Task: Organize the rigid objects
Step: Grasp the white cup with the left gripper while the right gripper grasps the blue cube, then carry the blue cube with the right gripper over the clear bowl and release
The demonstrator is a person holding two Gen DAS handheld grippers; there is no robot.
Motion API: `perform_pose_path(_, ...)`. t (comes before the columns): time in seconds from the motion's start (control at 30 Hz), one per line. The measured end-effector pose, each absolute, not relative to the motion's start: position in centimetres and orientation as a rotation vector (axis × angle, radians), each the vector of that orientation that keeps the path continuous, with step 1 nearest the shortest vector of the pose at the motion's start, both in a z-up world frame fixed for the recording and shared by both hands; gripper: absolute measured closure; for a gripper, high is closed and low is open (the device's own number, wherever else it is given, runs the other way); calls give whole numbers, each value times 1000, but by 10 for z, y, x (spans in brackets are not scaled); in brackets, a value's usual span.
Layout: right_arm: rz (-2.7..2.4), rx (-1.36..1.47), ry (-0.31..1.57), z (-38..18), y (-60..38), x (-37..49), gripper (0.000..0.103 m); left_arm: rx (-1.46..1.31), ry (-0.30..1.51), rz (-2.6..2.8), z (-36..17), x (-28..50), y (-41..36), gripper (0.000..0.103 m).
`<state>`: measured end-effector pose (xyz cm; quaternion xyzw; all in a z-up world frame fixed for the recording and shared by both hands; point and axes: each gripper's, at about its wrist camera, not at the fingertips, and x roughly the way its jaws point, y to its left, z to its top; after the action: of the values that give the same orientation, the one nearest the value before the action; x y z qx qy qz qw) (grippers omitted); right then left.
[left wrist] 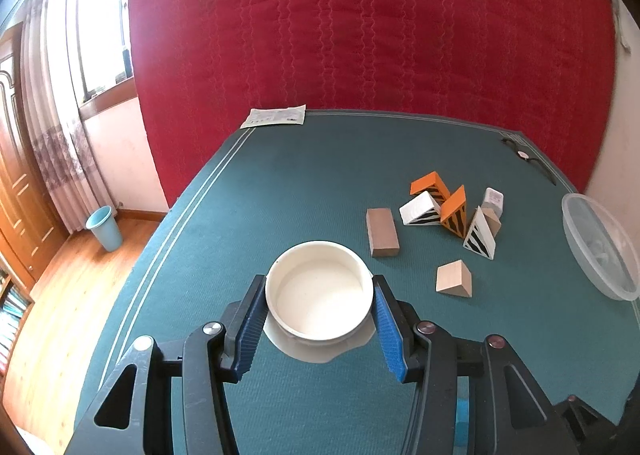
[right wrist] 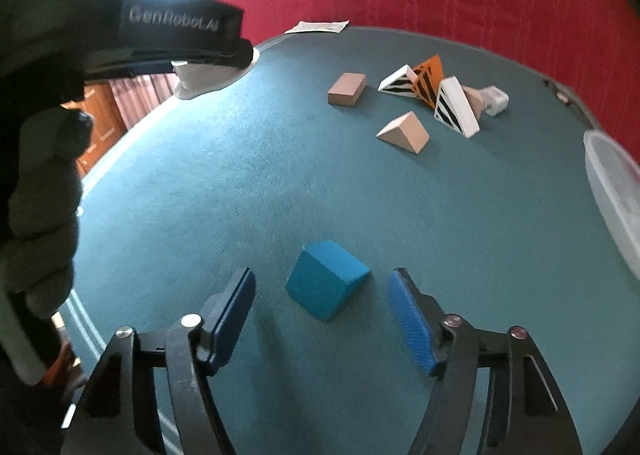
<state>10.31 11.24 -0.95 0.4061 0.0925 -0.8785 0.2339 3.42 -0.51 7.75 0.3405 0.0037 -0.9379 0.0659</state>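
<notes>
Left gripper [left wrist: 320,295] grips the white bowl [left wrist: 318,291], pads on both sides of the rim; bowl looks lifted slightly off the table [left wrist: 280,183], toward the near edge.

Right gripper [right wrist: 322,291] is wide open and empty, jaws straddling the blue cube [right wrist: 326,285] near the near edge, not touching it.

Other blocks [left wrist: 448,215] are clustered toward the far right corner, and a clear tub [left wrist: 600,247] sits at the right edge.

My read of the step: grab the cube. It sits rotated relative to the pads, so twist the wrist to meet flat faces, drop lower, centre it, then close. Keep the bowl level.
</notes>
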Motion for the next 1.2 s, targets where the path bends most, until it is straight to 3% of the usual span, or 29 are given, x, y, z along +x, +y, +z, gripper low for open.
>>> perform_pose_path(0.13, -2452, 1092, 332, -10, 104, 103, 58, 1025, 13, -2833, 79, 35, -6, 49)
perform_pose_path(0.53, -2554, 1025, 294, 15, 145, 99, 58, 1042, 3, -2832, 76, 38, -3, 49)
perform_pose_path(1.2, -2997, 1040, -45, 45, 321, 20, 59, 1162, -76, -2864, 55, 41, 32, 49)
